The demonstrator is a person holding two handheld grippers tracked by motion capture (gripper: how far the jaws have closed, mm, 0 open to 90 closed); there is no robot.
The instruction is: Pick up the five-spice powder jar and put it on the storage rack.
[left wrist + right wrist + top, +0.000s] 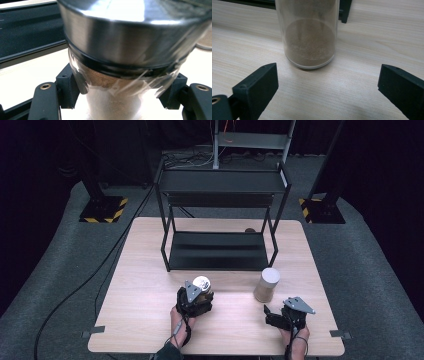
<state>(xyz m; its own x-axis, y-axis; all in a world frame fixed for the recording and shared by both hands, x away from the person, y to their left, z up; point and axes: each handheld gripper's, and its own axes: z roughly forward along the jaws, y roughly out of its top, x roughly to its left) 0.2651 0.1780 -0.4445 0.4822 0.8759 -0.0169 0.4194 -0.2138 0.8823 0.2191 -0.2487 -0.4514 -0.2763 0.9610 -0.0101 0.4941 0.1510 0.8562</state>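
Jars come first: our left gripper [196,299] clamps the steel-lidded jar [202,284] at six o'clock of the rack [218,251], so we lift level while our right gripper [274,312] gapes empty before the powder jar [266,284].

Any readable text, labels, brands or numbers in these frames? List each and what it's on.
None readable.
Clear glass jar with a shiny metal lid, clamped in the left gripper: no label or print.
Clear jar of brown powder ahead of the open right gripper: no label.
Black metal two-tier shelf: no markings.
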